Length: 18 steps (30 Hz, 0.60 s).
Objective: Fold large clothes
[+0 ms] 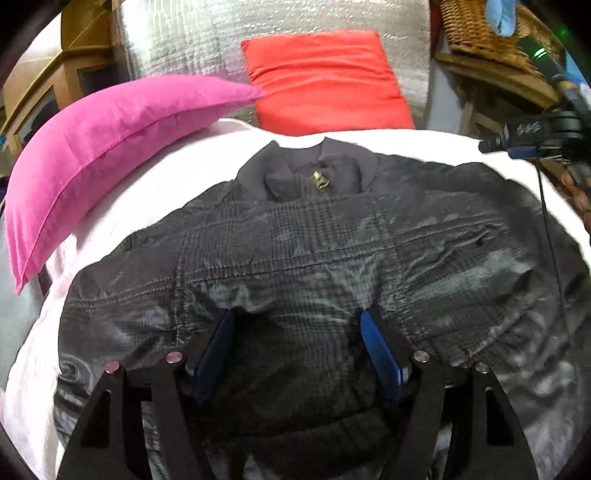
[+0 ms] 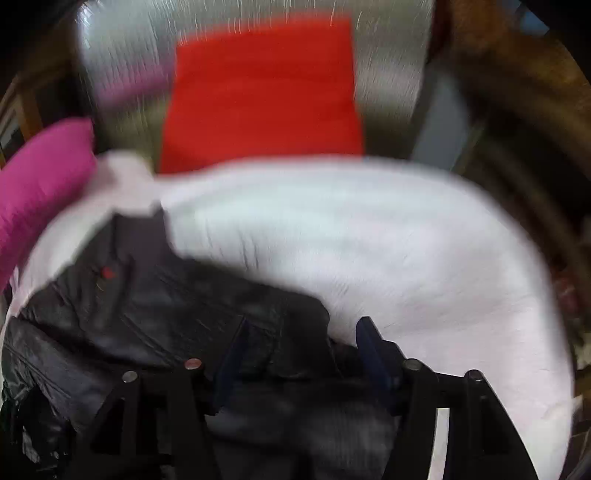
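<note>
Dark checked zip-up jacket (image 1: 314, 258) spread front-up on the pale-sheeted bed (image 1: 155, 177), collar toward the red cushion (image 1: 325, 81). Left hand-held gripper (image 1: 297, 354) gaping over the lower body panel, clasping nothing; right hand-held gripper (image 2: 299, 354) parted astride the jacket's edge, view too smeared to confirm a pinch. Likely trouble: slick shell slipping from a shallow bite, or a one-layer grab leaving a crooked fold.

You've got a white sheet (image 1: 207, 166) covering the bed. Pink pillow (image 1: 96, 147) sits at 10 o'clock, its tip touching a red pillow (image 1: 325, 81) at 12. Silver quilted panel (image 1: 184, 40) stands behind both. Wicker basket (image 1: 476, 29) at 1 o'clock, wooden cabinet (image 1: 48, 85) far left.
</note>
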Tool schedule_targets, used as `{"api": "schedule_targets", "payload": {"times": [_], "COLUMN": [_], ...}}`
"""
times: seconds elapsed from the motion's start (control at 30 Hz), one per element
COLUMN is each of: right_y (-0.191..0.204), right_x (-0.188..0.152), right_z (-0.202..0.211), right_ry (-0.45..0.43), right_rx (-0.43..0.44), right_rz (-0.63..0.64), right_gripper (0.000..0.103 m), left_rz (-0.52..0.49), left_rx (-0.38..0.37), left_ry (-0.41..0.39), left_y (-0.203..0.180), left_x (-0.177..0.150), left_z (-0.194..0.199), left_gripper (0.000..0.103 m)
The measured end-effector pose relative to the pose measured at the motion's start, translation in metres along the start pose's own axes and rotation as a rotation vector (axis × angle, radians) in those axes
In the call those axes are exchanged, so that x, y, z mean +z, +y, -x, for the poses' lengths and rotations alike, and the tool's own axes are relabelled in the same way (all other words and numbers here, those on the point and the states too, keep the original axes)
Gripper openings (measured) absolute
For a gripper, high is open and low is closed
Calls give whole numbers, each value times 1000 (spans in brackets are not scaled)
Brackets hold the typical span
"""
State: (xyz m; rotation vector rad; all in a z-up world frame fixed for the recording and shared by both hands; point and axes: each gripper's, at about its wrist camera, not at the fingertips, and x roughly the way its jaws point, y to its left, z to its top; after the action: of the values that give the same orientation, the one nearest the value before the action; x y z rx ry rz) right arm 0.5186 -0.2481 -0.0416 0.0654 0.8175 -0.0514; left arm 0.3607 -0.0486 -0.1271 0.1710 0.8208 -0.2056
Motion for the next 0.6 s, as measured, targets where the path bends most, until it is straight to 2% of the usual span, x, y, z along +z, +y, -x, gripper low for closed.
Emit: {"api": "schedule_targets", "payload": {"times": [0.07,0.1,0.17,0.2,0.23,0.3,0.37,0.4,0.47,0.53,0.57,0.6], "right_y": [31,46,77,82,93,109,110,112,110,111,110,111], "right_x": [-21,-31,-55,-64,-72,-91,-106,-111,-113,-115,-117,-115], "right_z": [28,34,36,34,28,8,-17,-16,-16,-17,-17,-21], "right_ry": [-26,-23,6,20,44,91,167,149,150,159,159,154], "right_rx": [169,228,336,361,384,367,351,355,353,347,350,351], "right_rz": [23,41,100,116,145,206,220,224,215,223,218,218], "right_gripper": [73,73,73,73,73,73,74,74,74,74,74,74], "left_rz": [41,88,191,270,338,469,658,724,779,775,770,764], "left_rx": [-102,-145,-194,-199,-194,-169,-171,-196,-229,-265,-292,-299], "left_ry": [-9,-40,-104,-136,-155,-133,-44,4,61,88,108,142], "left_y": [20,36,74,106,133,184,241,260,276,280,278,276], "left_x": [5,6,9,10,11,10,0,-6,-13,-10,-6,-3], "left_z": [21,38,63,75,79,68,37,21,-1,-17,-27,-38], "left_gripper": [72,72,77,82,83,84,83,82,81,77,72,53]}}
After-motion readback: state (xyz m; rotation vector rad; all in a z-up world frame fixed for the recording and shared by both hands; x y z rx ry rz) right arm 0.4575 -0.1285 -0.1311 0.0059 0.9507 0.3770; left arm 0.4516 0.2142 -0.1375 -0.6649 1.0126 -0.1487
